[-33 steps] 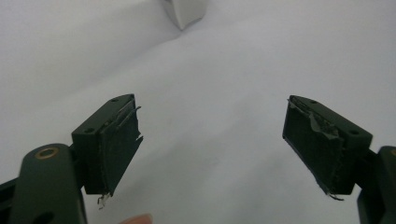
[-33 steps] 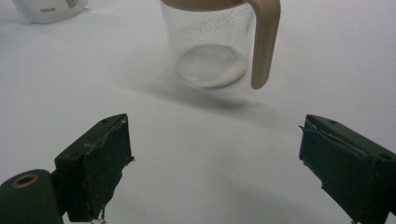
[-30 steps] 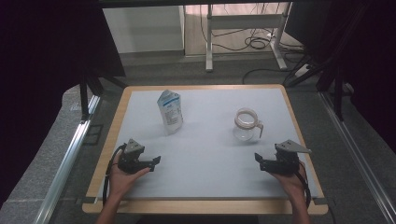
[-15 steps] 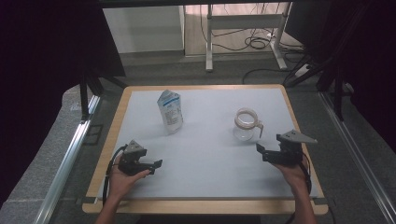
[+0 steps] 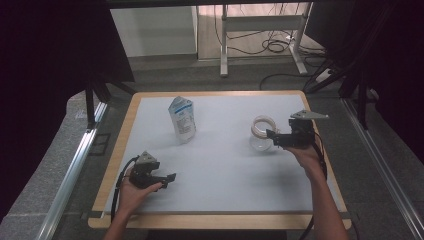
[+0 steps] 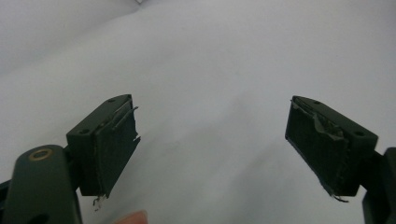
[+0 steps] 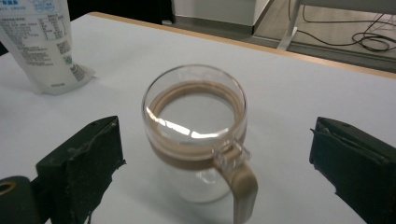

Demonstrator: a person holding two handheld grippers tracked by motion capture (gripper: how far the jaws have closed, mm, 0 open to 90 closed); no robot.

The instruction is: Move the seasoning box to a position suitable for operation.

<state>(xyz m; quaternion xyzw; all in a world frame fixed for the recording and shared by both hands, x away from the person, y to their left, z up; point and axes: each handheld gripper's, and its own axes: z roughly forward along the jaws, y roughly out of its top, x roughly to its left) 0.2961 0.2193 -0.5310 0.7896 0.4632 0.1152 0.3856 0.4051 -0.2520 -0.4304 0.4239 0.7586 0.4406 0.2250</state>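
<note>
Up close, right gripper (image 7: 212, 163) wide open, empty, just opened wider, before glass mug (image 7: 198, 135), tan handle nearest.

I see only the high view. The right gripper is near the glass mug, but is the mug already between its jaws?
Observer: Not yet. In the right gripper view the glass mug stands ahead of the right gripper, whose jaws are wide open and apart from the glass.
Operator: Where does the handle point?
Observer: The tan handle points toward the right gripper's camera, slightly to its right.
Operator: And the left gripper, does it hold anything?
Observer: No. The left gripper is open, with bare white table between its jaws.
</note>
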